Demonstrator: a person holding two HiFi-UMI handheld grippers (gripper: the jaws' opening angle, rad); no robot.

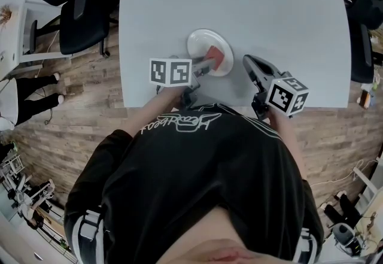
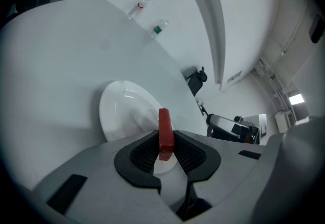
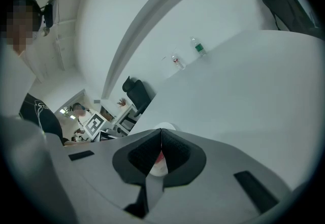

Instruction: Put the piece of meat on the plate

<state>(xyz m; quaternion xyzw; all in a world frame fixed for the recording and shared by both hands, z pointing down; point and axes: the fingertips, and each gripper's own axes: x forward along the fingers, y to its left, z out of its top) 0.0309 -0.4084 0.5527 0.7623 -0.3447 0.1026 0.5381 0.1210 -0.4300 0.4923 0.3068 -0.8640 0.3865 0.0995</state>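
A red slab of meat (image 1: 213, 55) stands on edge between the jaws of my left gripper (image 1: 206, 65), which is shut on it. In the left gripper view the meat (image 2: 165, 132) sits upright between the two black pads, just over the near part of the white plate (image 2: 122, 111). The plate (image 1: 200, 41) lies on the white table near its front edge. My right gripper (image 1: 250, 65) rests to the right of the plate, low over the table; its jaws meet at the tips with nothing between them, and the plate (image 3: 157, 166) shows behind them.
The white table (image 1: 281, 23) stretches wide beyond the plate. Two small bottles (image 2: 147, 20) stand at its far edge. Black office chairs (image 1: 78, 11) sit to the left, and another chair (image 1: 362, 47) at the right edge.
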